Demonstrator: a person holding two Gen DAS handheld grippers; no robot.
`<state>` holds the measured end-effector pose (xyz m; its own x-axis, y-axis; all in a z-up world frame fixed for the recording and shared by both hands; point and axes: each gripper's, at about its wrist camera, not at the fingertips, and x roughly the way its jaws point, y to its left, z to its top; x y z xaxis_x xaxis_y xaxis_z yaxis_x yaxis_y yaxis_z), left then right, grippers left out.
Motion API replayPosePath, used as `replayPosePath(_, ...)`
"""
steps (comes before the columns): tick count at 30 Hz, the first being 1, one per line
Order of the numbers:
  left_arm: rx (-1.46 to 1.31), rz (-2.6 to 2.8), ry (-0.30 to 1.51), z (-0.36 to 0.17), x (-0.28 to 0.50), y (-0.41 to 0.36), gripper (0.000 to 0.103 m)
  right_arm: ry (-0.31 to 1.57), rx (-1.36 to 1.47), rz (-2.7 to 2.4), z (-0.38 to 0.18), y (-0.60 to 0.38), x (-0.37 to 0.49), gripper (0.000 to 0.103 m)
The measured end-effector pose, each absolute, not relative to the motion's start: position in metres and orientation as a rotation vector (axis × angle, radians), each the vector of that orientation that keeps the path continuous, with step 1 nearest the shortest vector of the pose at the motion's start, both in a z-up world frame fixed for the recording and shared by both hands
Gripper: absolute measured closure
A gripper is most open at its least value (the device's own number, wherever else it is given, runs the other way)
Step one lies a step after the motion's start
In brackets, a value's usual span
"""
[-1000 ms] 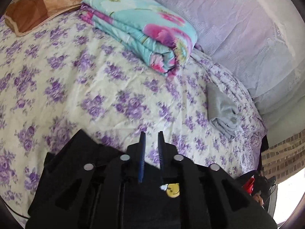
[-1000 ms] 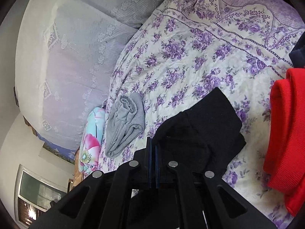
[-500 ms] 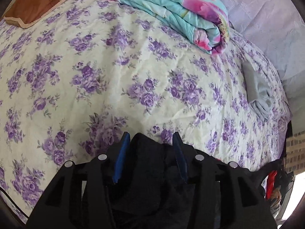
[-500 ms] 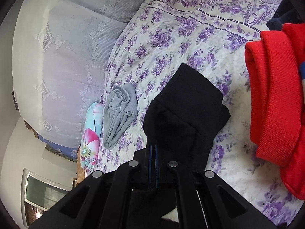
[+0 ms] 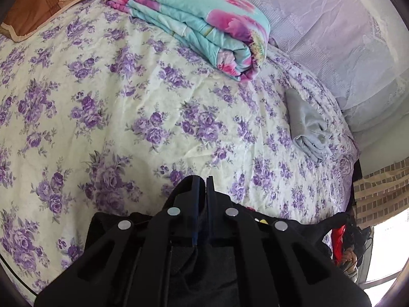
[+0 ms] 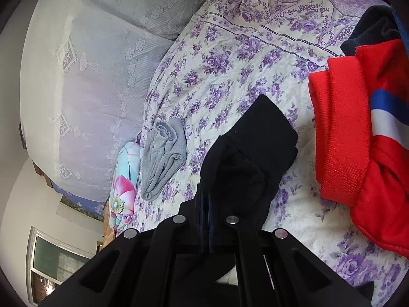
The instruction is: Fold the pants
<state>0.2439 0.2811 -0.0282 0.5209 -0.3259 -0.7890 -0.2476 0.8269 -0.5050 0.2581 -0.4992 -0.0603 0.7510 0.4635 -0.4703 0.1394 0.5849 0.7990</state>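
The black pants (image 6: 260, 138) lie bunched on the purple-flowered bedspread (image 6: 230, 58), one folded end stretched away from me. My right gripper (image 6: 205, 189) is shut on their near edge, the cloth rising up to the fingertips. In the left wrist view my left gripper (image 5: 202, 179) points down at the bed. Its jaws are closing, all but together, with black pants fabric (image 5: 202, 263) pinched between the pads. More of the dark cloth hangs under that gripper's body.
A folded turquoise floral quilt (image 5: 204, 20) and a brown pillow (image 5: 33, 7) lie at the far end. A folded grey garment (image 5: 306, 125) rests by the lace curtain (image 5: 332, 25). A red garment with blue and white stripes (image 6: 358, 140) sits right of the pants.
The left jaws spread wide over the black fabric, then closed on it. The right gripper stayed shut and slid with the pants toward the red garment, which now fills more of its view.
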Motion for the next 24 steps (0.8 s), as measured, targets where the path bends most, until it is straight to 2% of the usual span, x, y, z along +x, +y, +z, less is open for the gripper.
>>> replayPosePath(2,-0.617,-0.009,1.069,-0.039,0.248,0.285,0.089,0.725,0.960,0.208,-0.065,-0.500,0.257,0.100)
replayPosePath(4,-0.613,0.016,1.099,-0.048,0.252,0.290,0.067,0.727,0.968,0.207,-0.068,-0.501,0.257,0.100)
replayPosePath(6,-0.606,0.035,1.135,-0.057,0.255,0.292,0.064,0.730,0.973,0.206,-0.070,-0.502,0.257,0.100)
replayPosePath(8,-0.573,0.047,1.140,-0.061,0.253,0.289,0.069,0.732,0.974,0.204,-0.071,-0.503,0.256,0.100)
replayPosePath(9,-0.561,0.043,1.134,-0.061,0.252,0.287,0.086,0.734,0.974,0.203,-0.072,-0.503,0.255,0.100)
replayPosePath(10,-0.569,0.031,1.122,-0.059,0.249,0.287,0.092,0.736,0.976,0.200,-0.073,-0.504,0.255,0.100)
replayPosePath(13,-0.626,0.017,1.024,-0.039,0.240,0.291,0.101,0.736,0.979,0.192,-0.073,-0.506,0.253,0.100)
replayPosePath(20,-0.674,0.005,0.766,0.038,0.270,0.304,0.101,0.702,0.926,0.191,-0.046,-0.504,0.288,0.100)
replayPosePath(24,-0.690,0.080,0.654,0.039,0.314,0.314,0.100,0.683,0.803,0.145,-0.031,-0.493,0.343,0.100)
